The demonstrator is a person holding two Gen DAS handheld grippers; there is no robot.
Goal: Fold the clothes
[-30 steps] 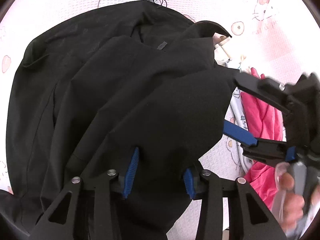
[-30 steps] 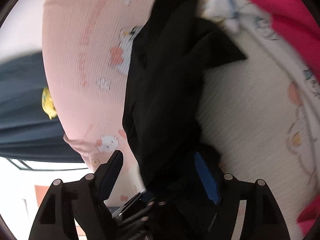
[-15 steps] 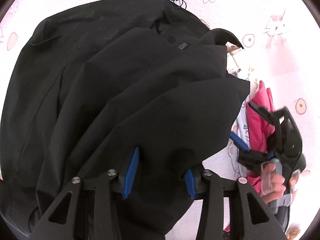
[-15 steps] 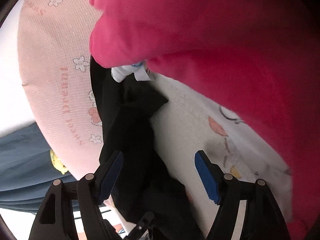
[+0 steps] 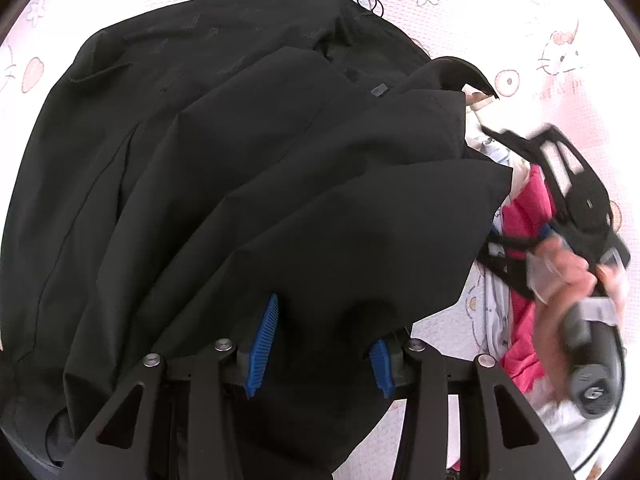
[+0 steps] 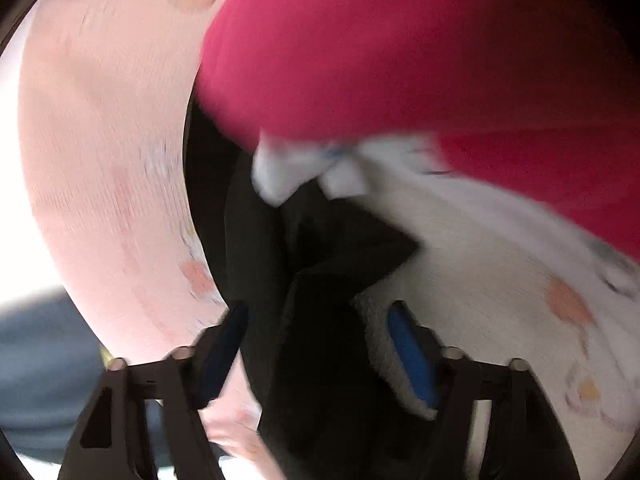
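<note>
A black jacket (image 5: 240,160) lies spread over the bed and fills most of the left wrist view. My left gripper (image 5: 320,356) points steeply down and is shut on a bunched fold of its near edge, which covers much of both blue pads. In the blurred right wrist view a black corner of the jacket (image 6: 320,312) runs between the fingers of my right gripper (image 6: 318,354). Its jaws are closing, and the right pad (image 6: 412,356) still stands apart from the cloth. A person's hand (image 5: 568,280) holds that gripper at the jacket's right side.
A pink garment (image 6: 400,60) and a white printed one (image 6: 288,172) lie piled just right of the jacket, close above the right gripper. The bed has a pale pink sheet (image 5: 520,20) with cartoon cat prints. Dark blue fabric (image 6: 36,360) shows beyond the bed edge.
The right gripper has come down toward the jacket's corner and its jaws have narrowed around it. The pink garment now looms closer. The left gripper keeps its hold, rolled slightly.
</note>
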